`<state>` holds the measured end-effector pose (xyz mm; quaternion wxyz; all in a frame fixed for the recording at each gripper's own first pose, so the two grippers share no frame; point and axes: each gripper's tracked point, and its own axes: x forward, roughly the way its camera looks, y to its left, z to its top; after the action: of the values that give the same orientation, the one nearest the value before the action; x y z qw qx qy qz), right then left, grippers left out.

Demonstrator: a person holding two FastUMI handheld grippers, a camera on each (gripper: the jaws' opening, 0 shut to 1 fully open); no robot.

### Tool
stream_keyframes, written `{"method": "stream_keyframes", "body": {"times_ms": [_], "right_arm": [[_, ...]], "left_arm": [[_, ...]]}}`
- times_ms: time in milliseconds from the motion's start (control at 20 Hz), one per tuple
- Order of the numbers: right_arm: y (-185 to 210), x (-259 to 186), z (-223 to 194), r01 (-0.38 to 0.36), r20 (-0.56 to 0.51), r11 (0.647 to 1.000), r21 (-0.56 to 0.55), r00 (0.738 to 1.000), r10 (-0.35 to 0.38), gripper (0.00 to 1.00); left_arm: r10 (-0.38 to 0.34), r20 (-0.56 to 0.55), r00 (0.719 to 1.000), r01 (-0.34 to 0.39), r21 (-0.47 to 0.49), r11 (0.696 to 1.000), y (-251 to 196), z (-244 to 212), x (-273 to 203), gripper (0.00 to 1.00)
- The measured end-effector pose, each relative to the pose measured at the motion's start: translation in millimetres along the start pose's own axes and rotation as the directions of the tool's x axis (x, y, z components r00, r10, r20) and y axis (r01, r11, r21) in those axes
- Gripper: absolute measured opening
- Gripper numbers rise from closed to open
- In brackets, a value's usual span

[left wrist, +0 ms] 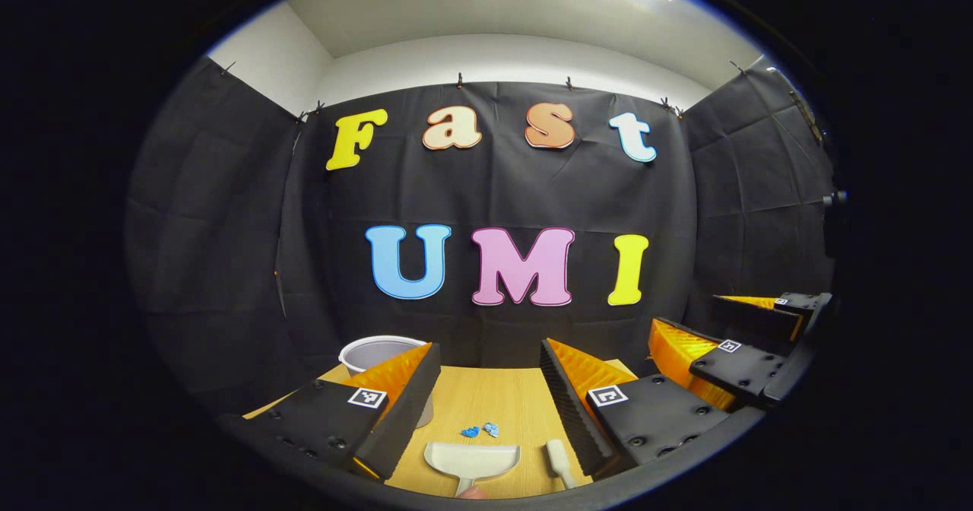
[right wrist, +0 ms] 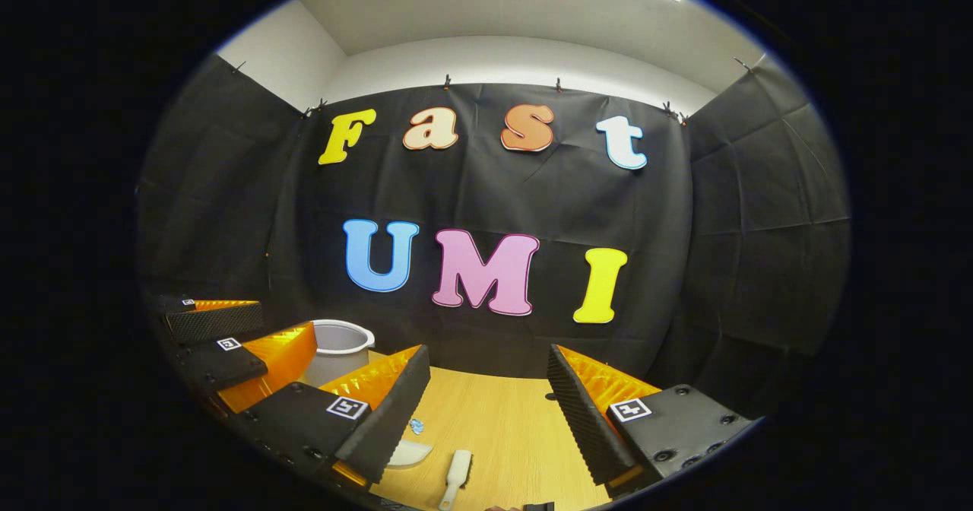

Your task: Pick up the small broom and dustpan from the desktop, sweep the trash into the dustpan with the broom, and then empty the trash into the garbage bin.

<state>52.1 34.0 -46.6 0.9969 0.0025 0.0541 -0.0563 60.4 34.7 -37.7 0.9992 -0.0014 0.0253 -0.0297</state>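
Both grippers held level above the near edge of the wooden desktop, aimed at the booth's back wall.

Left gripper: jaws spread wide, nothing between them. Between its fingers, on the desk: white dustpan, mouth toward the wall, handle toward the camera. Just past its mouth, small blue trash scraps, apart from the pan. White broom lies just right of the dustpan, close to the right finger. Pale garbage bin stands at the desk's far left, partly behind the left finger.

Right gripper: jaws equally wide, holding nothing. It also appears at the right edge of the left gripper view, beside the left one, apart.

Right gripper view: bare desk between the fingers back to the wall.
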Motion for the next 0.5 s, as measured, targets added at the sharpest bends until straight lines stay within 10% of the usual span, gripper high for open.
{"method": "stream_keyframes", "body": {"times_ms": [500], "right_arm": [[11,10,-23,-0.02,-0.063,1.0,-0.004,0.998,0.019,0.99]], "left_arm": [[0.009,-0.106,0.994,-0.009,0.0,1.0,7,-28,10,0.79]]}}
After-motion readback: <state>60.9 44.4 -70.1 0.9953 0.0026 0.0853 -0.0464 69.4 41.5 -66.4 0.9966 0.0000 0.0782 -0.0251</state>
